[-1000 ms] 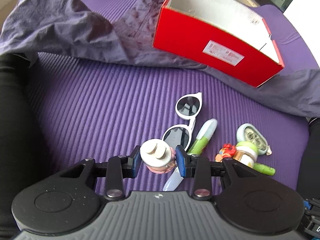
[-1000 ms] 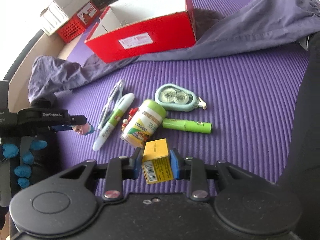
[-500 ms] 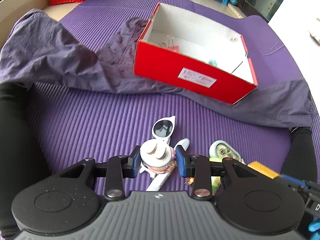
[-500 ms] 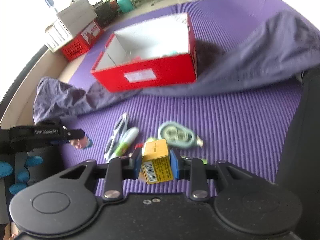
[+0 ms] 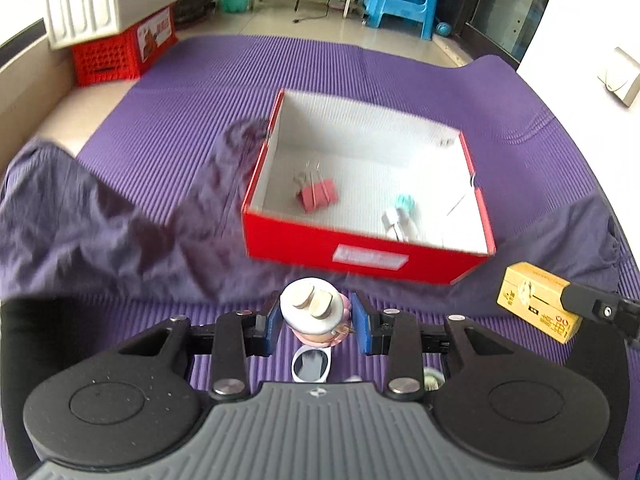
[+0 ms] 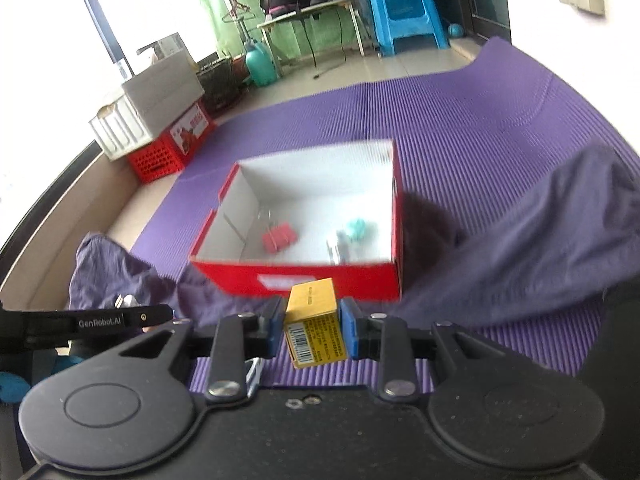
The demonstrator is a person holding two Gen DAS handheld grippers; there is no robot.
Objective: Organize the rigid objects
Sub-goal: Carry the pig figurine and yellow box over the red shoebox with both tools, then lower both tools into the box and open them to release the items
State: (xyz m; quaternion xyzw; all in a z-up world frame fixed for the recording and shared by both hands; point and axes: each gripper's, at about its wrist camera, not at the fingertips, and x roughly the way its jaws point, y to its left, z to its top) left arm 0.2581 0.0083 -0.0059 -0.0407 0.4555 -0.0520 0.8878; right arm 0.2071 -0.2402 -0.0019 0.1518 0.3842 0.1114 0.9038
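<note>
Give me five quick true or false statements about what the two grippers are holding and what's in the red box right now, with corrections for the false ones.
1. The left gripper is shut on a small pink figurine. True.
2. The right gripper holds a green marker. False: its jaws clamp a yellow carton with a barcode.
3. The red box is empty. False: a pink binder clip and a small teal and white item lie inside.
4. The red box sits partly on a dark purple-grey cloth. True.
5. The white sunglasses are already in the box. False: they lie on the purple mat, below the left gripper.
</note>
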